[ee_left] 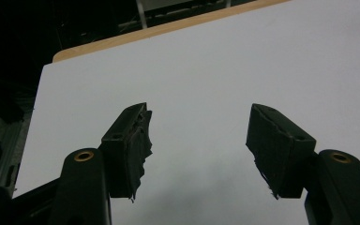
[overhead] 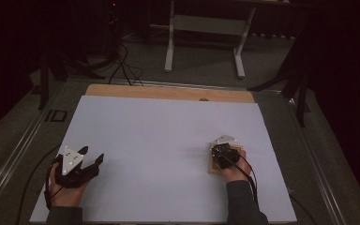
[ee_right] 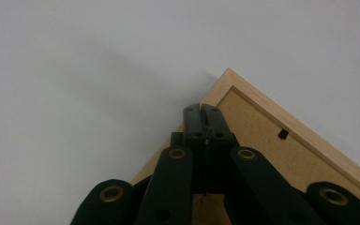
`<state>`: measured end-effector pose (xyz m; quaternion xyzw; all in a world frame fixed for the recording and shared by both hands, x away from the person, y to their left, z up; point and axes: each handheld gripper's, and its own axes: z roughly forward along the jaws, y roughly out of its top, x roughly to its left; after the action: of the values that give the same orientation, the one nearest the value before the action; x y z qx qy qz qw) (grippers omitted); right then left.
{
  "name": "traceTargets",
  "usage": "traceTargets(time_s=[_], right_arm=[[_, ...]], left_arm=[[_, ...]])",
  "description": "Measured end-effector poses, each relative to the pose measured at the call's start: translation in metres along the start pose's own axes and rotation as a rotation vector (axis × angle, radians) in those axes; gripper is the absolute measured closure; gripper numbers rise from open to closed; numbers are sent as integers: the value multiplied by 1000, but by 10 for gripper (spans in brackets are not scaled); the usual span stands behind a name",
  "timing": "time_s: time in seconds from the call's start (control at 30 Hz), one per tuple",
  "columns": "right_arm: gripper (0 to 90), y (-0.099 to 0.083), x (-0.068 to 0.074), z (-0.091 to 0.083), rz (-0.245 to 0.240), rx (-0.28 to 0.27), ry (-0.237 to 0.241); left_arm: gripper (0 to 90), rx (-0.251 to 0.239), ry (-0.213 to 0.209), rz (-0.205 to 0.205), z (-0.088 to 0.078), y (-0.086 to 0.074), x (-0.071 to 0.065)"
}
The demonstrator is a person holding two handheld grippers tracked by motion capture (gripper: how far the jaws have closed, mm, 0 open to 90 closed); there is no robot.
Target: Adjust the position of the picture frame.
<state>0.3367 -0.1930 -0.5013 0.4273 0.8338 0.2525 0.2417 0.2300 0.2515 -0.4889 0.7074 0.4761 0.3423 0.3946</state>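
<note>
A: Right gripper [ee_right: 205, 117] has its jaws fully together, pressed tip-down on the back of a small pale-wood picture frame [ee_right: 281, 140] with a brown fibreboard backing. Nothing is clamped between the jaws as far as I can see; it's bearing on the frame, not holding it.

B: Where's the frame?

A: Face down on the white table sheet [overhead: 159, 140], right-hand side, near the front edge. In the high view the frame [overhead: 214, 163] sits under the gripper and hand, mostly covered. In the right gripper view the closed tips sit just inside the frame's near corner, with the wooden rim running off up and right.

B: Left side?

A: Left gripper [ee_left: 197, 140] is spread wide, empty, hovering over bare sheet well apart from the frame.

B: Risks?

A: My read: the contact is close to one corner, so any push probably spins the frame instead of sliding it straight. The sheet looks smooth, so the frame could skate out from under the tips. Press too hard and the thin backing could flex or pop off its tabs. There's a small dark hanger notch [ee_right: 283, 134] in the backing; dragging the tips across it could snag.

B: Fix?

A: I'd move the contact toward the backing's middle, or bring the left gripper in to brace the far edge.
</note>
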Motion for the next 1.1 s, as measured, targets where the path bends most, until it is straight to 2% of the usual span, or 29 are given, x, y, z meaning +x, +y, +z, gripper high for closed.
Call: traceTargets(time_s=[0.23,0.4,0.5,0.57,0.73,0.83,0.93,0.97,1.0,1.1], right_arm=[[899,16,12,11,-20,-11,24],[897,26,20,16,-54,-12,49],[892,25,14,16,-33,-13,88],[880,25,13,14,-28,-15,86],[756,20,-2,-4,-22,-50,84],[676,14,-14,-15,0,-75,81],[603,4,-26,-24,37,-91,95],[603,4,-26,-24,37,-91,95],[551,-4,-34,-29,51,-94,102],[522,-11,-38,-32,57,-91,120]], left_arm=[[393,1,1,6,1,0,-1],[392,-1,3,7,-1,0,0],[392,-7,6,1,-1,0,1],[392,-7,6,-2,-1,0,1],[392,-8,8,1,-1,0,1],[392,-5,8,1,-1,0,0],[392,-4,8,2,-1,0,0],[392,-4,8,2,-1,0,0],[392,-3,6,3,-1,0,0],[392,-2,5,7,0,0,0]])
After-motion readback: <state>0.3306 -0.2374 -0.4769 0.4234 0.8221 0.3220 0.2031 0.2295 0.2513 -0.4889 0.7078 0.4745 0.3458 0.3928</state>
